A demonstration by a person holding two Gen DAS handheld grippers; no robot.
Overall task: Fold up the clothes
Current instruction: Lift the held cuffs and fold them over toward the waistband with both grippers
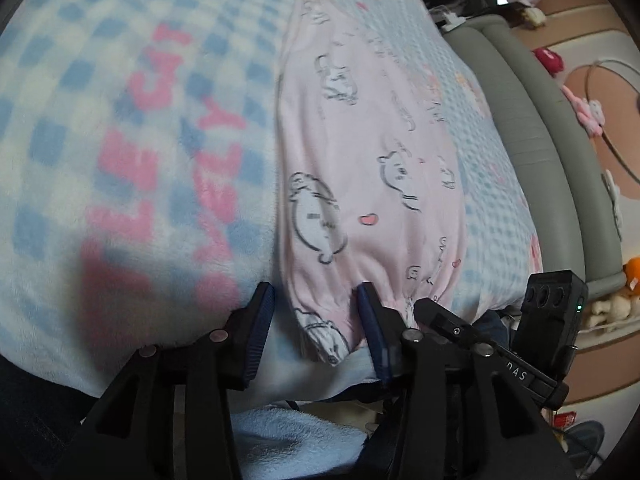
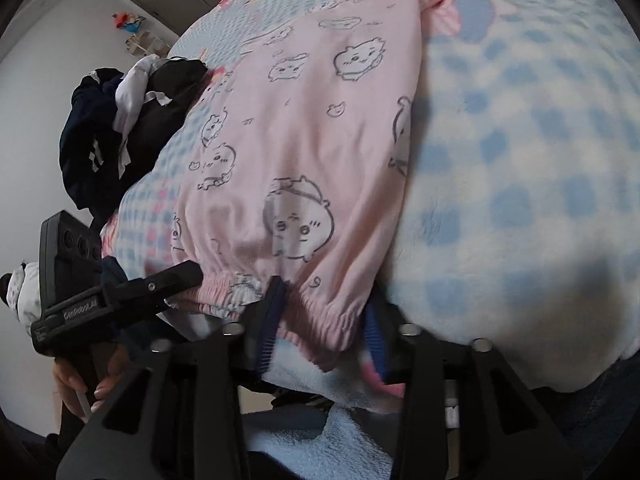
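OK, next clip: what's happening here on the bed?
A person is folding pink pyjama trousers laid flat on a checked blanket. Each hand carries a hand-held gripper, and both are at the elastic waistband at the near edge. The left hand-held gripper and the right hand-held gripper each have the waistband's gathered edge between their fingers; whether they are pinching it yet is unclear. A pile of dark clothes lies further along the bed.

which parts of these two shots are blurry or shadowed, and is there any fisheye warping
Left wrist view: the checked blanket is smeared, its pink lettering soft, a dark shadow at lower left; the pink pyjama garment is sharper. Right wrist view: the blanket at right is blurred, a shadow near the fingers. Both bow outward, with dark corners.
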